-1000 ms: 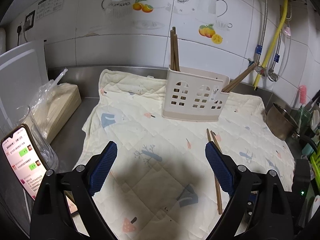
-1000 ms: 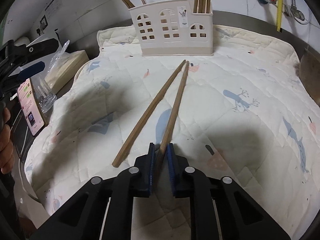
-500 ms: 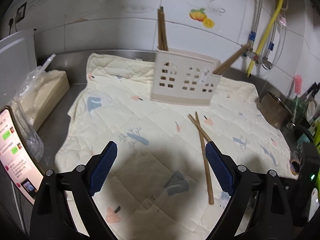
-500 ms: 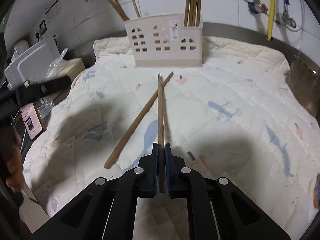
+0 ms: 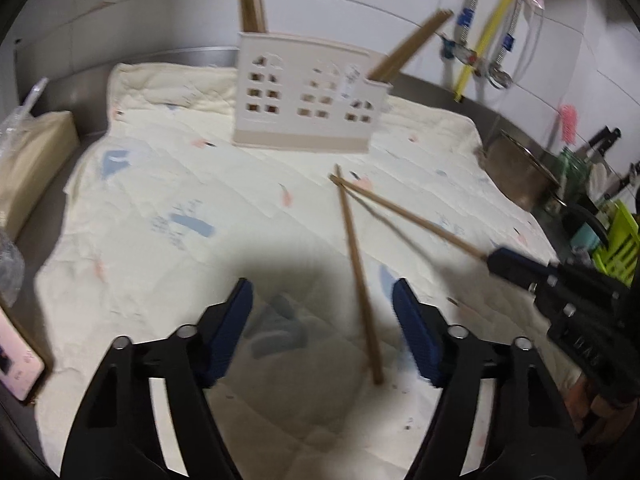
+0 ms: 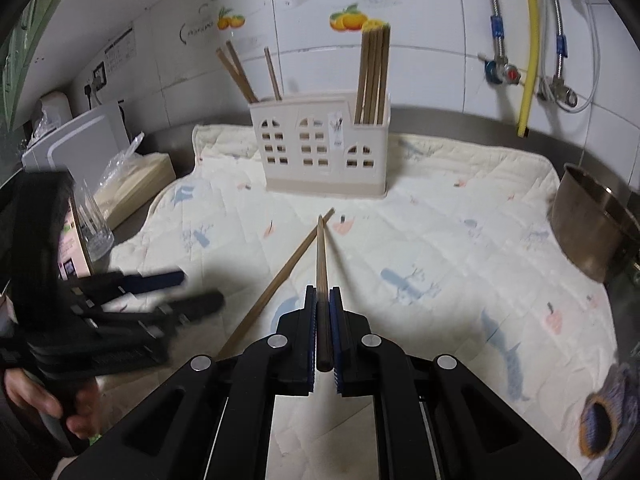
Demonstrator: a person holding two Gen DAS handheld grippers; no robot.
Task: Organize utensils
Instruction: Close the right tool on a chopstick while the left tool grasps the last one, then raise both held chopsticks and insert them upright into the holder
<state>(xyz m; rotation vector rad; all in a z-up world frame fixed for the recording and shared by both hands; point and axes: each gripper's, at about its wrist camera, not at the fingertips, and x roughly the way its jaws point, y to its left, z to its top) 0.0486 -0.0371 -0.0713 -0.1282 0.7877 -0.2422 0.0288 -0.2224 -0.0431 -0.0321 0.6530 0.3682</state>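
Right hand-held gripper (image 6: 324, 334) is clamped on one chopstick (image 6: 321, 280), which runs straight out between its ribbed blue pads, far tip low over the quilt (image 6: 460, 248). Left hand-held gripper (image 5: 322, 332) has just been closing, jaws apart astride the second chopstick (image 5: 358, 280), which lies flat on the quilt, not yet pinched. Best to settle lower, centre the stick, and bite near its butt end so it does not pivot. Both sticks are thin, smooth, brown wood; the quilt is soft, stitched, pale cream. Beyond stands the holder (image 6: 324, 148), rigid pierced plastic, already holding upright sticks.
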